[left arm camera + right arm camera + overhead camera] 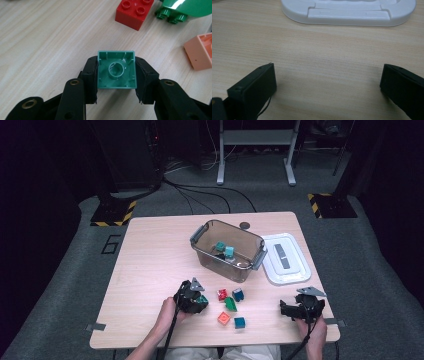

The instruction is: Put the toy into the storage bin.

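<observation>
Left gripper (116,75) clamps green brick (116,71) (hollow underside up, central tube).

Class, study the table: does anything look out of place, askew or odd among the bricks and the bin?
One oddity: the green brick in the left tongs is gripped with its hollow underside facing the camera. The white lid lies off the bin, beside it. No spill or damage shows.

Glossy plastic green block (116,72) (hollow underside up), seemingly matt black jaws, wood-grain table (50,45).
</observation>
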`<state>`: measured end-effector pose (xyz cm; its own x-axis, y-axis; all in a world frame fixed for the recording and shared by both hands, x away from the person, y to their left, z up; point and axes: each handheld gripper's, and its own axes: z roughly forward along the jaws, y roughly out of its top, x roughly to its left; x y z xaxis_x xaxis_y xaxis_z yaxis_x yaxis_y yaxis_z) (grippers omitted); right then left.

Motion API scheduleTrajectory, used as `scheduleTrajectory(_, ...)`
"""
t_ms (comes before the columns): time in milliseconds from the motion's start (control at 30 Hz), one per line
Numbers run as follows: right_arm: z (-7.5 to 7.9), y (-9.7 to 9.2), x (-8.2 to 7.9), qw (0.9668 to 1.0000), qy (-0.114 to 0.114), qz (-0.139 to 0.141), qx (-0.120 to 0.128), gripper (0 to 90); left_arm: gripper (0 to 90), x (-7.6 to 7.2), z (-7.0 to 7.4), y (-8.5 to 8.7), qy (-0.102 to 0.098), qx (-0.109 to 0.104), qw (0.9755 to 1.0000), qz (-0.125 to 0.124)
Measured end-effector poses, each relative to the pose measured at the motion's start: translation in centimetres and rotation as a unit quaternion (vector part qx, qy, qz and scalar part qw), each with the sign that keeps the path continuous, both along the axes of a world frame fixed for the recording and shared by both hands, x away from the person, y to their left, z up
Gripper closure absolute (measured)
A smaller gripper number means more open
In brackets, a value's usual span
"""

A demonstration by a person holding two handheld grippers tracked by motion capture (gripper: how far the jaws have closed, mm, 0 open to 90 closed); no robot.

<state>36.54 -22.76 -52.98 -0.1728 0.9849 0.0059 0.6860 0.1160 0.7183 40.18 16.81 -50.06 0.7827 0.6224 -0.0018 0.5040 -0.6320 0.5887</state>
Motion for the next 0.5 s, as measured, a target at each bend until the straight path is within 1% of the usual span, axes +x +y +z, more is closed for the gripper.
scheduleTrajectory(100,0.0,0.0,0.0,1.0,0.0,0.002,-0.001,0.0,58.4,0.2,0.4,0.1,0.0,-0.002,1.0,0.003)
scheduleTrajectory(133,0.0,0.0,0.0,1.0,0.0,0.001,-0.001,0.0,58.5,0.5,0.8,0.3,-0.003,-0.005,1.0,0.002)
scheduleTrajectory(167,0.0,0.0,0.0,1.0,0.0,0.001,-0.001,0.0,58.5,0.5,0.8,0.3,-0.003,-0.005,1.0,0.002)
scheduleTrajectory(200,0.0,0.0,0.0,1.0,0.0,0.001,-0.001,0.0,58.5,0.7,1.1,0.3,-0.007,-0.006,1.0,0.004)
scheduleTrajectory(233,0.0,0.0,0.0,1.0,0.0,0.001,-0.001,0.0,58.5,0.8,1.4,0.4,-0.006,-0.004,1.0,0.003)
scheduleTrajectory(333,0.0,0.0,0.0,1.0,0.0,0.002,-0.001,0.0,58.5,1.1,1.6,0.5,-0.011,-0.007,0.9999,0.006)
scheduleTrajectory(367,0.0,0.0,0.0,1.0,0.0,0.002,-0.001,0.0,58.5,1.2,1.7,0.6,-0.008,-0.005,0.9999,0.006)
scheduleTrajectory(400,0.0,0.0,0.0,1.0,0.0,0.002,-0.001,0.0,58.6,1.4,1.9,0.7,-0.012,-0.005,0.9999,0.01)
scheduleTrajectory(500,0.0,0.0,0.0,1.0,0.0,0.002,-0.001,0.0,58.5,1.7,2.2,1.0,-0.01,-0.004,0.9999,0.011)
